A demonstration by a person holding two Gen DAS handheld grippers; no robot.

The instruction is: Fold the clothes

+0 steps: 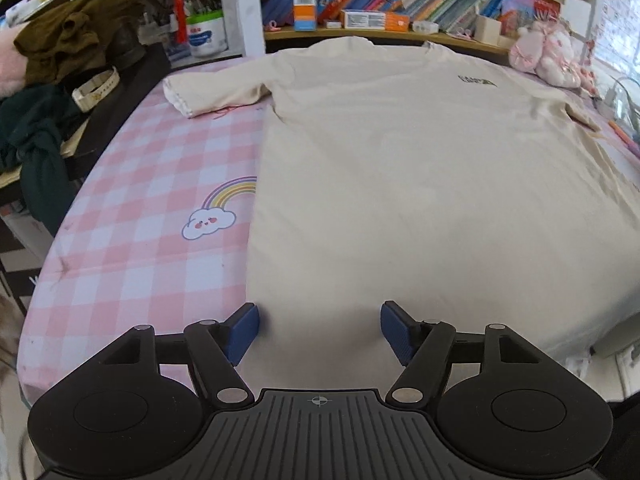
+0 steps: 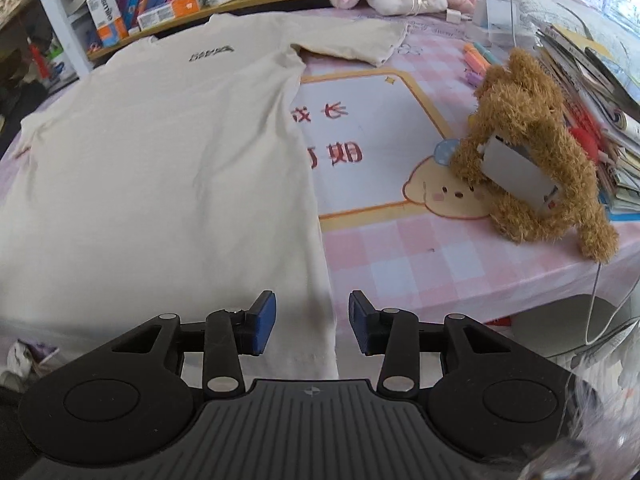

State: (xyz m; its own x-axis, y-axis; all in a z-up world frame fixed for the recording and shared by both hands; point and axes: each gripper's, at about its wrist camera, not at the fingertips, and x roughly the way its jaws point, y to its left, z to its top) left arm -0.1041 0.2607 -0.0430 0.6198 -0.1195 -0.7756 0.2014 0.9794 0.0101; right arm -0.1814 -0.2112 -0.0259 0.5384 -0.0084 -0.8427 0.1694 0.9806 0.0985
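- Left gripper fingers wide, right gripper fingers narrower; both empty above the shirt hem
- Shirt lies flat on the desk; pinching one layer could drag it askew
- Bear near the right sleeve could snag a fold

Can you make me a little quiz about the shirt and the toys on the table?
1. True or false: the shirt lies spread flat with both sleeves out.
2. Which toy sits to the right of the shirt? A) brown teddy B) green frog C) red car
3. Fill in: the left hand-held gripper is ____ over the shirt's bottom edge, holding nothing.

Key
1. True.
2. A. The teddy sits on the pink checked cloth, apart from the shirt.
3. Open. The right hand-held gripper is open too, at the shirt's bottom right corner.
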